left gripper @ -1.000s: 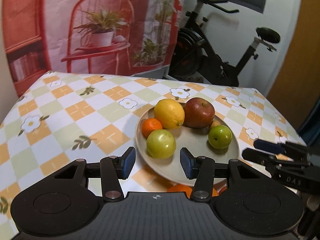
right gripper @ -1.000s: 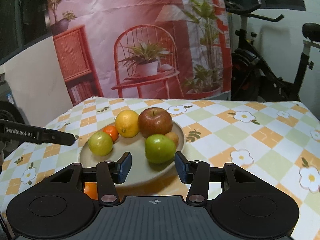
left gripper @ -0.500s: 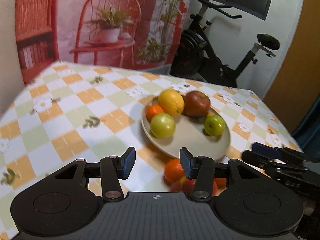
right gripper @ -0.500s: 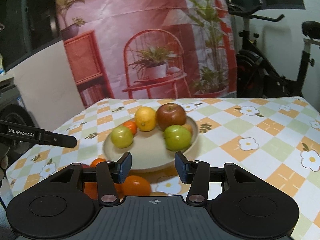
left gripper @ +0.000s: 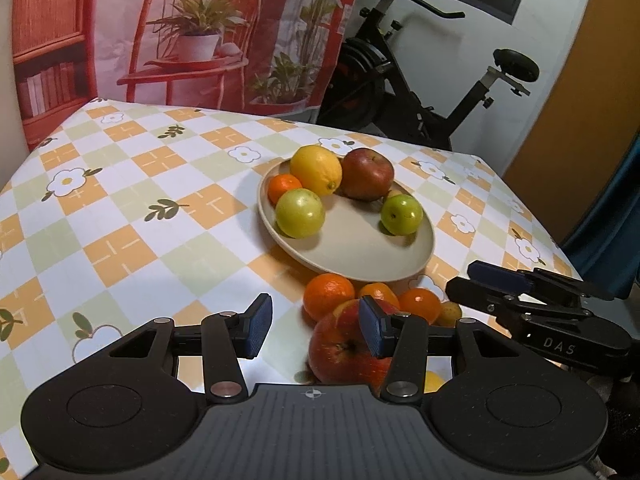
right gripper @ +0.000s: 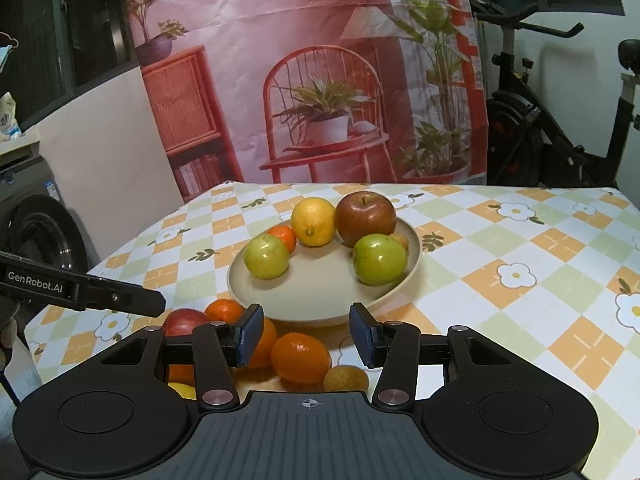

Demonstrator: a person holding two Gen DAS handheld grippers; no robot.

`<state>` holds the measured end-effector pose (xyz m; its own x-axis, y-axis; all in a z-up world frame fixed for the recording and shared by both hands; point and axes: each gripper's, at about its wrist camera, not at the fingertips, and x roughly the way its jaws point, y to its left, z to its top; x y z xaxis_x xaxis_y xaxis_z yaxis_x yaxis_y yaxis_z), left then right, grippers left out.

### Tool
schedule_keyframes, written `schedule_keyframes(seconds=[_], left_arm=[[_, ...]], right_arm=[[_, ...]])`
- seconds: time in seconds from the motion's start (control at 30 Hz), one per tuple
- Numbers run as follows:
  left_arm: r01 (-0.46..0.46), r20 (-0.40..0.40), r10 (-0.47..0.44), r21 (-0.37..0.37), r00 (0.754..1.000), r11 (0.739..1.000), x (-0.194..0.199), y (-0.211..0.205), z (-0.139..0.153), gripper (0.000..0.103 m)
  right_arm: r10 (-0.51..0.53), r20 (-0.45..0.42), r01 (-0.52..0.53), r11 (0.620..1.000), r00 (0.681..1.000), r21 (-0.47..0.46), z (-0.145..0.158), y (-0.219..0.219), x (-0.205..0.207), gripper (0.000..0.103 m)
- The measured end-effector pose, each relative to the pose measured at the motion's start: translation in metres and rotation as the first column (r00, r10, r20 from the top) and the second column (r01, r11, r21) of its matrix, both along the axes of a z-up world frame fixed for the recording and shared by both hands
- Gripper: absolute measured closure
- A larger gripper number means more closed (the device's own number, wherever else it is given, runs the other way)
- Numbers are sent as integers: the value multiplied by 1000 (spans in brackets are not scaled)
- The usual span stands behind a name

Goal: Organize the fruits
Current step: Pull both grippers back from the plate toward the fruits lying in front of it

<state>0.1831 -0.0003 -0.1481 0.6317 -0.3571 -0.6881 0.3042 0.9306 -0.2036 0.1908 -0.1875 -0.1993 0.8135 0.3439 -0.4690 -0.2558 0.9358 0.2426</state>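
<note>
Checkered floral tablecloth point(left gripper: 120, 208) across the whole table, printed backdrop point(right gripper: 320, 80) and exercise bike point(left gripper: 420, 92) behind. Near the middle, beige plate point(left gripper: 360, 256) already loaded: lemon point(left gripper: 316, 169), dark red apple point(left gripper: 366, 173), two green apples, a small tangerine. Just off the plate's near rim, touching or nearly so, a loose cluster on the cloth: big red apple point(left gripper: 344, 350), oranges point(left gripper: 328, 296), a small tan fruit point(right gripper: 346, 378).

Left gripper point(left gripper: 312, 330) tilted steeply down, jaws partly apart and empty, red apple low and to the right of the gap, behind the right pad. Probably nearest hand for that apple; needs shifting right.

Right gripper point(right gripper: 306, 334) aimed shallower, jaws likewise partly apart, holding nothing, one orange point(right gripper: 300, 356) sitting low between the pads, not pressed.
</note>
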Motion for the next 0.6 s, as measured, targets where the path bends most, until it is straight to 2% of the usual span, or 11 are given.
schedule_keyframes(seconds=[0.33, 0.6], left_arm=[[-1, 16, 1, 22, 1000, 1000, -14, -2, 3, 53], [-25, 6, 25, -2, 1000, 1000, -24, 4, 7, 53]], right_arm=[[31, -35, -31, 999, 999, 14, 3, 5, -11, 59], [86, -68, -87, 996, 994, -10, 9, 19, -25, 58]])
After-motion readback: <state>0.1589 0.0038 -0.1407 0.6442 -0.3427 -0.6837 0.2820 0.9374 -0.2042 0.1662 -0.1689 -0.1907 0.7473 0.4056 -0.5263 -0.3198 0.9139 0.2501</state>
